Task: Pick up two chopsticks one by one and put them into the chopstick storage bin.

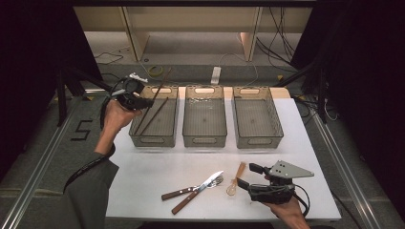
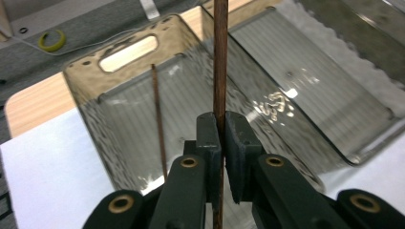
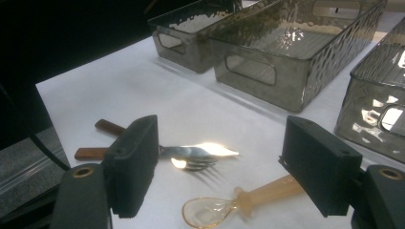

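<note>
At the far left of the white table (image 1: pixel 143 167), the left gripper (image 1: pixel 143 102) hangs at the near-left edge of the left bin (image 1: pixel 154 139), the first of three clear smoky plastic bins set in a row along the far side. Its jaws are clenched on a dark wooden chopstick (image 2: pixel 220 57), which runs between the pads and rises up and away over the bin; in the high view that stick slants toward the far right, past the bin's far rim. A second chopstick (image 1: pixel 155 114) lies inside the same bin, leaning diagonally with its far end toward the bin's right wall. In the left gripper view this second stick sits just left of the held one, apart from it.

To the right stand the middle bin (image 1: pixel 205 140) and the right bin (image 1: pixel 258 140), each separated from its neighbour by a narrow gap.

On the near part of the table, a knife (image 1: pixel 198 191) and a fork (image 1: pixel 191 189), both with brown wooden handles, lie crossed, their metal ends pointing right. Just right of them lies a translucent amber plastic spoon (image 1: pixel 235 181), bowl toward the near side.

At the near right, the right gripper (image 1: pixel 246 176) rests low over the table, jaws released and spread wide with nothing between the pads. In the right gripper view, the spoon's handle reaches toward the right-hand jaw, while the knife blade (image 3: pixel 210 150) emerges from behind the left-hand jaw.
</note>
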